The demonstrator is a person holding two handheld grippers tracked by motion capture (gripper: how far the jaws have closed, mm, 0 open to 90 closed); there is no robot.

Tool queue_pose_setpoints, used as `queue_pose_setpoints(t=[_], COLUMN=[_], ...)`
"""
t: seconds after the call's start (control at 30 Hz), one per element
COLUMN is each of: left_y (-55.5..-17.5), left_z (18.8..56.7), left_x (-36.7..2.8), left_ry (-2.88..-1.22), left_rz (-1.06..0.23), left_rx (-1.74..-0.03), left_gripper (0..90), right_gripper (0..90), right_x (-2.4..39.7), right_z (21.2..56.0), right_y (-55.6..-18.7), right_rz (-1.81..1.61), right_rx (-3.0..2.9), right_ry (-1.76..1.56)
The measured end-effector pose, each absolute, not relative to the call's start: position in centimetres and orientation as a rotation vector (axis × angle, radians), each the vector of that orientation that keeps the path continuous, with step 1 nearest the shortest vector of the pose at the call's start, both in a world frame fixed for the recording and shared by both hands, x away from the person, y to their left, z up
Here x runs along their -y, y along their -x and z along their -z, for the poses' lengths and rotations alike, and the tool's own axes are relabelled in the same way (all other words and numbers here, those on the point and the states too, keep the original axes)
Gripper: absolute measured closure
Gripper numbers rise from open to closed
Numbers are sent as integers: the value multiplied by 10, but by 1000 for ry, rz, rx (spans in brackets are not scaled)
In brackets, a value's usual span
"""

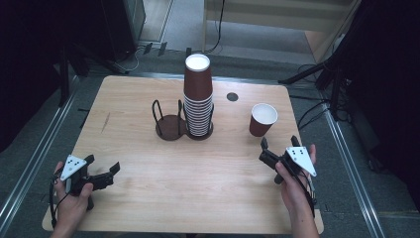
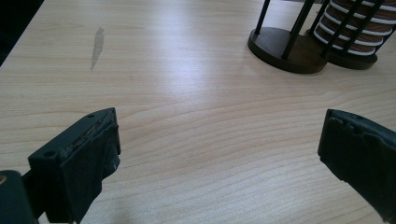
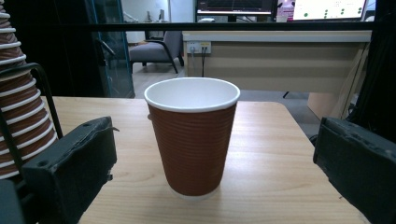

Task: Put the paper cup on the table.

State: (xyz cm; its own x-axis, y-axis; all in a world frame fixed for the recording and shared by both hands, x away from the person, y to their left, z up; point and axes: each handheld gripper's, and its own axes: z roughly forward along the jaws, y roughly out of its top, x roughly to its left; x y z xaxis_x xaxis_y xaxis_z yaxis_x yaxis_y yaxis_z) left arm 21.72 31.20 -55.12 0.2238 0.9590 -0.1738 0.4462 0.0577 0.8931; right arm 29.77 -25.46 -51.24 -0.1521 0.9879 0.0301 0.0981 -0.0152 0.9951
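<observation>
pale wood desk [image 1: 198, 168], dark room behind. right tool [image 1: 277, 151] released, jaws wide, lined up just short of single brown ribbed paper cup [image 3: 192, 135], upright, white rim, not gripped yet. left tool [image 1: 101, 176] released, idle. cup stack [image 1: 198, 96] fills one holder [image 1: 171, 126] slot; stacking looks left to do.

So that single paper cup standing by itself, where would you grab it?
Around its ribbed wall, probably mid-height, coming in level from the person's side. The paper cup stands upright and open-topped, and the open right gripper already faces it with a jaw at each side; squeeze lightly, since thin paper likely buckles.
</observation>
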Motion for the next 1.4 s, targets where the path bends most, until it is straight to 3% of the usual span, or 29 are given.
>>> queue_pose_setpoints(t=[1.4], left_y=[-218], left_z=[551], left_x=[-312], left_ry=[-1549], left_rz=[-678], left_rx=[-1373], left_gripper=[0], right_gripper=[0], right_x=[306], right_z=[545], right_y=[-241], right_rz=[-1185], right_rx=[-1391], right_ry=[-1281])
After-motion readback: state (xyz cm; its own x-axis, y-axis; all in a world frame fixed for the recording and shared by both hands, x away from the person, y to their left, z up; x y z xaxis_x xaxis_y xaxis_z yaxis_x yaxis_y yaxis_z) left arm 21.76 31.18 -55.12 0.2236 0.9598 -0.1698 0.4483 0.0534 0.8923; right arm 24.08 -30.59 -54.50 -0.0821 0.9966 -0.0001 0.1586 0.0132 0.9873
